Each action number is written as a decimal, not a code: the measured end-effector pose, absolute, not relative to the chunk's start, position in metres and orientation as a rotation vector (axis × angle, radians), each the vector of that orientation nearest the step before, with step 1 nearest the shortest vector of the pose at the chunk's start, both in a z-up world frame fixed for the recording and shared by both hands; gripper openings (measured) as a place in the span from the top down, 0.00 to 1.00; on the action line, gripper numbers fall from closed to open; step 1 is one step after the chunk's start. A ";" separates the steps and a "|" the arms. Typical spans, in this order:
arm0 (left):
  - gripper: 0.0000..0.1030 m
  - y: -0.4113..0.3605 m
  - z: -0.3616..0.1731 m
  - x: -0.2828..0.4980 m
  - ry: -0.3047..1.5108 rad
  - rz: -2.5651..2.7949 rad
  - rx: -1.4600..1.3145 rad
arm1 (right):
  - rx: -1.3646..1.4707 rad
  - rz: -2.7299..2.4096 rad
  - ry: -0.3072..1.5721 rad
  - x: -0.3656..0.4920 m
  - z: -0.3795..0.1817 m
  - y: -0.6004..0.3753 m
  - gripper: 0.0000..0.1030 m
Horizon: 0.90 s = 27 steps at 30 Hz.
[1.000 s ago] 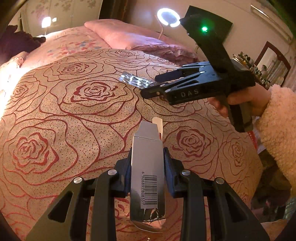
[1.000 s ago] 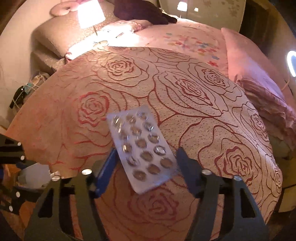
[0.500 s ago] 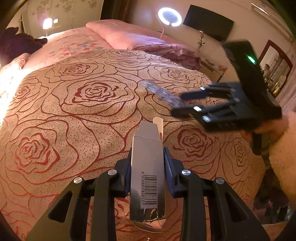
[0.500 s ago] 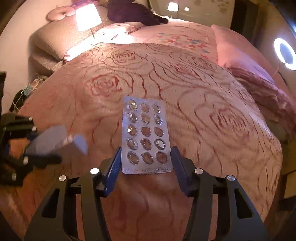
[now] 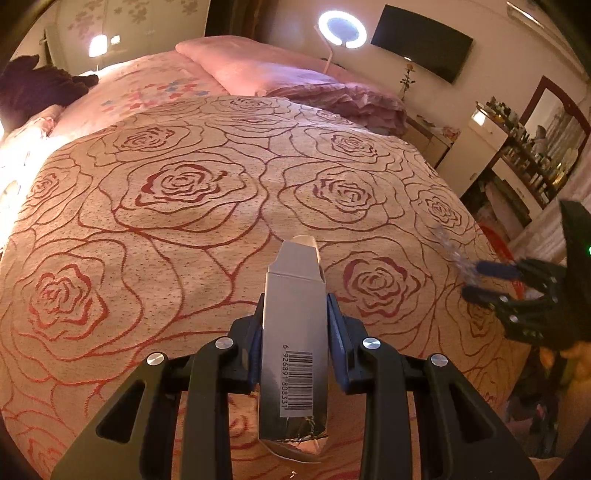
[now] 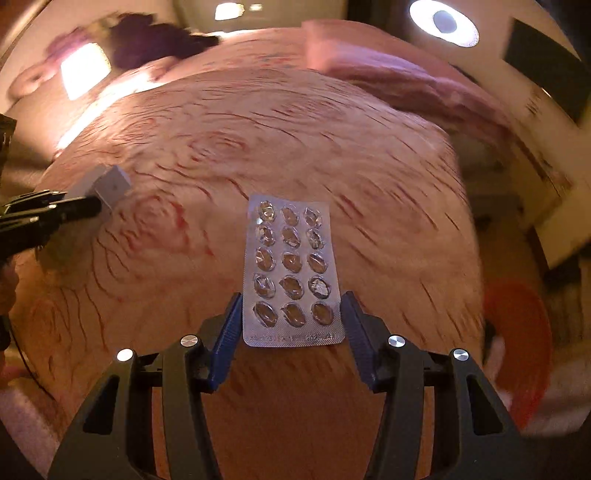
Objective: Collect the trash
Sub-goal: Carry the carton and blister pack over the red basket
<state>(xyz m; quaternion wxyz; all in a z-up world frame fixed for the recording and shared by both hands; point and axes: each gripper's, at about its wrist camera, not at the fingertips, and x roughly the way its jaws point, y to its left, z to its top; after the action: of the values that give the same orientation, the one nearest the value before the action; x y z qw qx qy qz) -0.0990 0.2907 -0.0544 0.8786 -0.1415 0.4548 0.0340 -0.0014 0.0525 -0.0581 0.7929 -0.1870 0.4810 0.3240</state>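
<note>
My left gripper (image 5: 294,326) is shut on a silver cardboard box (image 5: 294,332) with a barcode, held above the rose-patterned bedspread (image 5: 184,221). My right gripper (image 6: 291,328) is shut on an empty silver blister pack (image 6: 291,273), held flat over the bed. In the left wrist view the right gripper (image 5: 480,280) is at the far right edge of the bed, with the blister pack (image 5: 452,251) blurred. In the right wrist view the left gripper (image 6: 85,206) with the box (image 6: 110,184) is at the left.
A red bin (image 6: 517,347) stands on the floor off the bed's right side, also glimpsed in the left wrist view (image 5: 496,240). Pink pillows (image 5: 280,74) lie at the head of the bed. A ring light (image 5: 341,29) and shelves (image 5: 517,147) are beyond.
My right gripper has swung with the blister pack from the middle of the bed toward its right edge; its view is motion-blurred. My left gripper has stayed nearly still with the box.
</note>
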 end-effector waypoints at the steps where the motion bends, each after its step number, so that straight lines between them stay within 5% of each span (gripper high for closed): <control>1: 0.73 0.288 -0.054 -0.097 0.953 0.065 -0.294 | -0.389 0.682 1.036 -0.005 -0.058 0.044 0.50; 6: 0.73 0.265 -0.051 -0.092 0.965 0.016 -0.269 | -0.338 0.650 1.052 -0.026 -0.057 0.016 0.47; 10: 0.73 0.244 -0.050 -0.088 0.976 -0.025 -0.243 | -0.289 0.619 1.049 -0.034 -0.058 0.004 0.23; 21: 0.73 0.213 -0.053 -0.084 1.005 -0.052 -0.197 | -0.231 0.612 1.025 -0.025 -0.066 0.011 0.23; 27: 0.73 0.210 -0.054 -0.083 1.012 -0.046 -0.194 | -0.277 0.603 0.984 -0.031 -0.067 0.017 0.46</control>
<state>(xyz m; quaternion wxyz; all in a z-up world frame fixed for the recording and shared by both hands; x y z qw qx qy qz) -0.0829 0.2099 -0.0538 0.8699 -0.0925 0.4840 -0.0220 -0.0313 0.0171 -0.0665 0.8290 -0.1304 0.4638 0.2842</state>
